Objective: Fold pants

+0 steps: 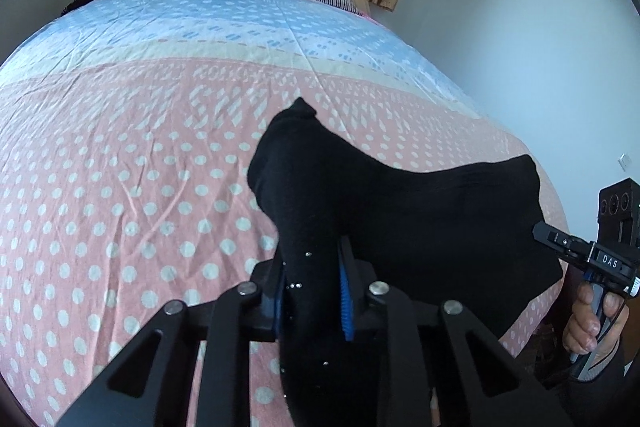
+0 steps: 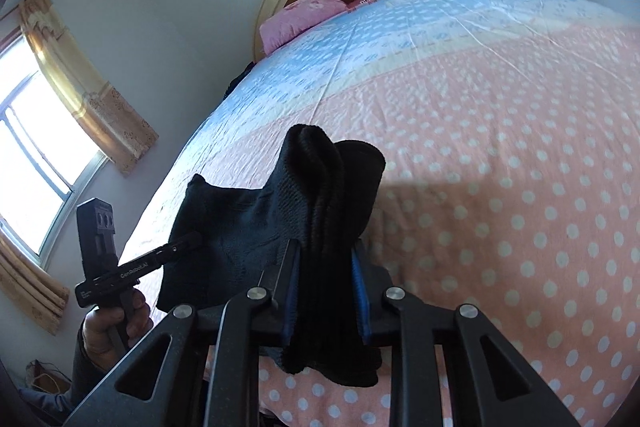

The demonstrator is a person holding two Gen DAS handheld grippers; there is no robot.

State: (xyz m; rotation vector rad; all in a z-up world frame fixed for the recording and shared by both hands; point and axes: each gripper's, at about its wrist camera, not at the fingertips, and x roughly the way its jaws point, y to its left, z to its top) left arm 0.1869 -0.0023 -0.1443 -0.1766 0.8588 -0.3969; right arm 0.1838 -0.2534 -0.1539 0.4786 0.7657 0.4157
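Both left tongs (image 1: 314, 291) and right tongs (image 2: 326, 291) clenched on black pants (image 1: 400, 211), held bunched in air above the bed (image 1: 120, 167), so best keep both grips level, pull fabric taut, lower flat onto bed before folding.

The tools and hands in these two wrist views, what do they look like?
Both tools are matte black with silver pivot bolts and blue ribbed pads. The right tool bears a white "DAS" label; the left tool reads "GenRobot.AI". Bare hands grip the handles, with dark sleeves.
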